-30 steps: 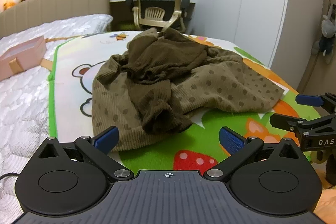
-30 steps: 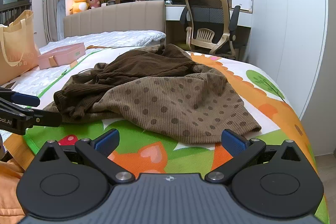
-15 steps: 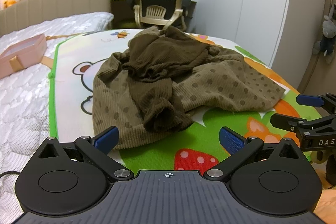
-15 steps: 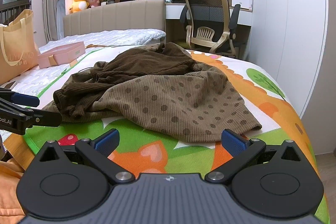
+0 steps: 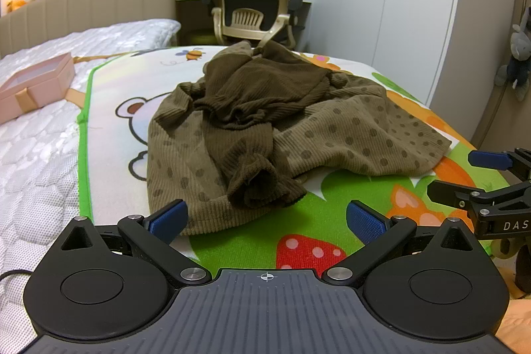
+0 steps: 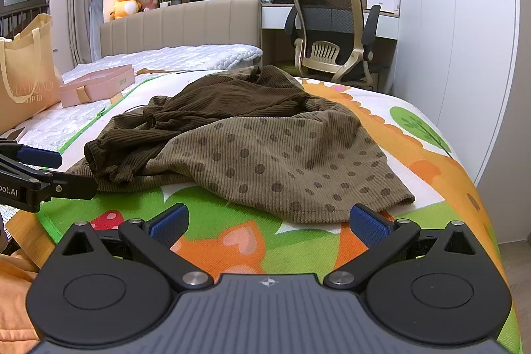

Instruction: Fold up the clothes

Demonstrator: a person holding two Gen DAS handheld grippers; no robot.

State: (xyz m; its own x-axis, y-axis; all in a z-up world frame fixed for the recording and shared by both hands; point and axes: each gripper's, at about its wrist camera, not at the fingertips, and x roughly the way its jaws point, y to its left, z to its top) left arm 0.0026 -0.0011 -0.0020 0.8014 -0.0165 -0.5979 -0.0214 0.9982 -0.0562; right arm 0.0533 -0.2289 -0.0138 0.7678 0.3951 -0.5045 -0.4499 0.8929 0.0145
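Lying crumpled on the colourful cartoon-print mat [image 5: 232, 241], the brown polka-dot corduroy garment [image 5: 265, 128] sits just beyond the left gripper [image 5: 265, 218] and right gripper [image 6: 268, 221], both spread wide and empty.

Left gripper [image 5: 265, 218]: a black body with a ribbed dark grey centre panel bearing a small white crosshair mark, flanked by two round black discs. Two black angled arms pivot on silver screws, and each finger [image 5: 167, 217] ends in a textured blue pad. A thin black cable trails from its left edge. Right gripper [image 6: 268, 223]: the same build, with blue-padded fingers [image 6: 368, 225], silver screws and a crosshair mark. Seen from the side, its black frame carries white lettering "DAS"; the left one reads "pot.AI"
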